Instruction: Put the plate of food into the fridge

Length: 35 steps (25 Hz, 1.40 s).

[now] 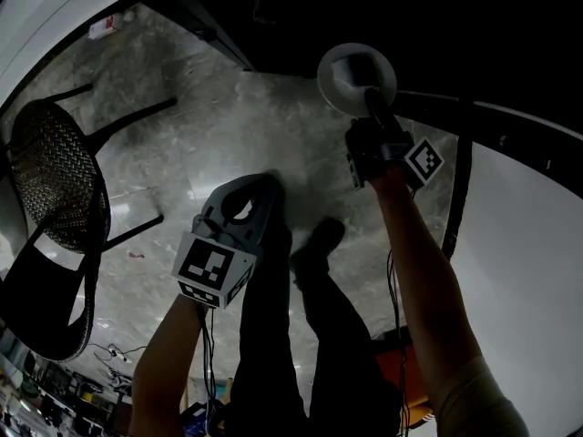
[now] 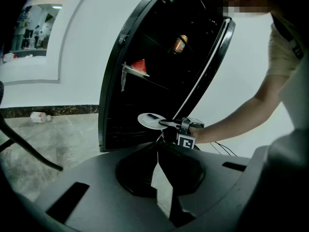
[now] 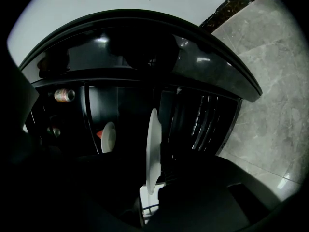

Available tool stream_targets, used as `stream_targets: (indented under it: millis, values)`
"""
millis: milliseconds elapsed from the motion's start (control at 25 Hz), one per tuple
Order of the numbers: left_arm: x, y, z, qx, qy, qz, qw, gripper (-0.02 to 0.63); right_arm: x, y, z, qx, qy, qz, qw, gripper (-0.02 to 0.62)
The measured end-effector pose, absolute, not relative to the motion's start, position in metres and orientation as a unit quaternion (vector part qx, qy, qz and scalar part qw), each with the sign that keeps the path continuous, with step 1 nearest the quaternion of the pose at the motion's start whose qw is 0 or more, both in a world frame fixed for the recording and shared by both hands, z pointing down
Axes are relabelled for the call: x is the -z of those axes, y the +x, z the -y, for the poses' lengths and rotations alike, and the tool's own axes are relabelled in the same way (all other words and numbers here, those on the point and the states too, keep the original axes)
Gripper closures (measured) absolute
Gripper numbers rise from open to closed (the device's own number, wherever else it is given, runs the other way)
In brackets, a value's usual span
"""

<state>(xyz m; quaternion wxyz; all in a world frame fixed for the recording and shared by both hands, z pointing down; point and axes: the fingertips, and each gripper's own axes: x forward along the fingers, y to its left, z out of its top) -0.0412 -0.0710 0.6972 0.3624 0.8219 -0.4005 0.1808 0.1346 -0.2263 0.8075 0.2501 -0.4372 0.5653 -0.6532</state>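
Observation:
My right gripper (image 1: 369,96) is shut on the rim of a white plate (image 1: 355,76) and holds it at the open front of the black fridge (image 1: 455,25). The left gripper view shows that plate (image 2: 150,121) level, low in the fridge (image 2: 159,57) opening, with the right gripper (image 2: 163,123) behind it. I cannot make out food on it. Seen edge-on, the plate (image 3: 152,146) sits in the right gripper (image 3: 157,173). A second plate (image 2: 135,69) with a red slice rests on a shelf above. My left gripper (image 1: 262,185) hangs back over the floor, shut and holding nothing.
A can (image 2: 179,43) stands on an upper fridge shelf. A black mesh chair (image 1: 55,189) stands on the marble floor at the left. A small bottle (image 2: 37,116) lies by the wall. Cables and clutter lie near the person's feet (image 1: 314,244).

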Motion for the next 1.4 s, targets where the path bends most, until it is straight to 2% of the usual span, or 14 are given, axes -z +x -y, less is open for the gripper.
stream_targets:
  millis: [1400]
  values:
    - [-0.714,-0.066,0.062,-0.172,0.821,0.407,0.363,0.595,-0.851,0.135,0.265,0.633,-0.511,-0.534,0.230,0.558]
